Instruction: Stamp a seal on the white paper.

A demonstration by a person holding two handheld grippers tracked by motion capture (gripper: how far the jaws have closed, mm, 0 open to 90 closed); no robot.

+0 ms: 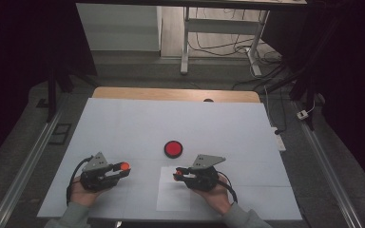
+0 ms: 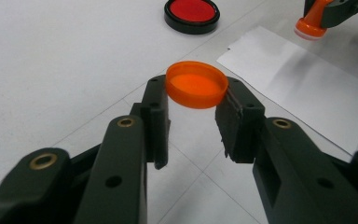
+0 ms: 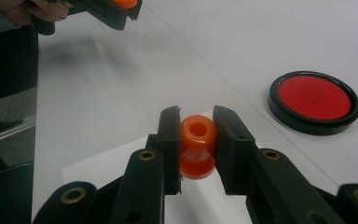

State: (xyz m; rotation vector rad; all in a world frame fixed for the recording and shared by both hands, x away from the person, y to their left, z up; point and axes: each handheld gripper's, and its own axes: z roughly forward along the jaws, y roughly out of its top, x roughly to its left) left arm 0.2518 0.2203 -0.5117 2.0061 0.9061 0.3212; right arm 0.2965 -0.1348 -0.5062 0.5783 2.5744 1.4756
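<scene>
My left gripper [image 2: 193, 100] is shut on an orange round cap [image 2: 196, 84], held hollow side up above the table; in the high view the left gripper [image 1: 122, 169] sits at the lower left with the cap [image 1: 124, 166] at its tip. My right gripper [image 3: 196, 140] is shut on an orange stamp [image 3: 197, 145], gripped by its handle over a white sheet of paper [image 1: 173, 194]. The high view has the right gripper [image 1: 179, 174] at the paper's top edge. A round red ink pad [image 1: 173, 148] in a black case lies beyond both grippers.
A white mat [image 1: 123, 123] covers the table, with a wooden edge [image 1: 176, 94] at the far side. A small dark object [image 1: 208, 100] sits at that far edge. Metal rails [image 1: 26, 166] run along both sides, and cables lie on the floor behind.
</scene>
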